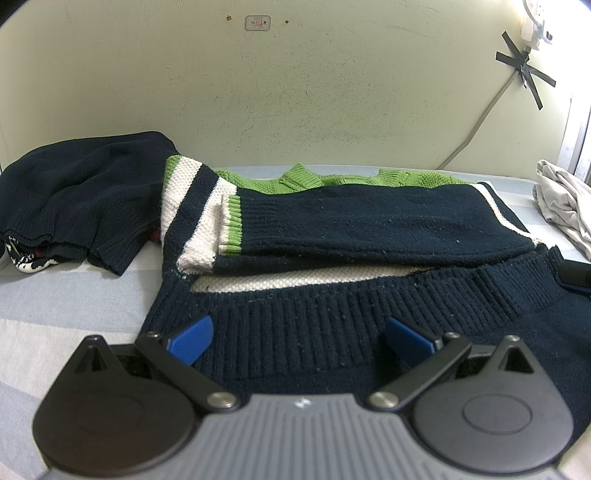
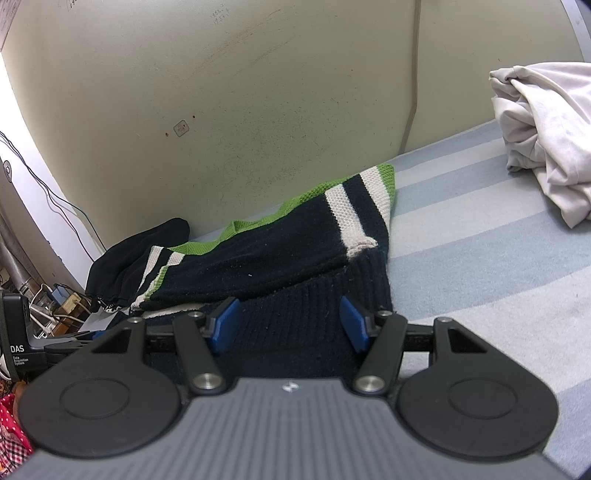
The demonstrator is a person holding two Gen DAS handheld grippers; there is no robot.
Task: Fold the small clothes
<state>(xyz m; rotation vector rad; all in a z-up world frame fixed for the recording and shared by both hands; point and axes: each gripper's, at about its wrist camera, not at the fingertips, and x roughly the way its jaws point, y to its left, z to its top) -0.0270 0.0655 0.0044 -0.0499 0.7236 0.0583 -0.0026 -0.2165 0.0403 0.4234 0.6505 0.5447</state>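
Lying in the centre of both frames: a navy sweater [image 1: 369, 221] with green and white stripes, partly folded, one sleeve with a green cuff laid across the body. Spread flat on a bed sheet [image 1: 55, 314] with pale blue and white stripes, which fills the lower left of the left wrist view and the right half of the right wrist view.

Left gripper [image 1: 297, 338] at the bottom of its frame, jaws wide open, blue pads [image 1: 190, 338] resting over the ribbed navy hem, one at each side; nothing clamped between them. Right gripper [image 2: 291, 325] at the bottom of its own frame, jaws also open to a good width, blue pads [image 2: 225, 325] standing at both sides of the ribbed hem at the sweater's other corner; no pinch on the cloth visible.

At the middle left of the left wrist view, another dark navy garment [image 1: 74, 195] in a loose heap, touching the sweater's striped edge. At the right edge of the same view, and in the upper right of the right wrist view, a crumpled pale grey cloth [image 2: 546, 140] on the sheet, well apart from the sweater.

Behind the bed, a cream wall [image 1: 295, 92], marked and scuffed, with a small sticker [image 1: 258, 23] in the upper part. In the upper right of the left wrist view, black tape [image 1: 524, 66] crossed over a grey cable, near a white socket. At the left edge of the right wrist view, black wires [image 2: 55, 199] running down the wall to a clutter of plugs and boxes beside the bed.
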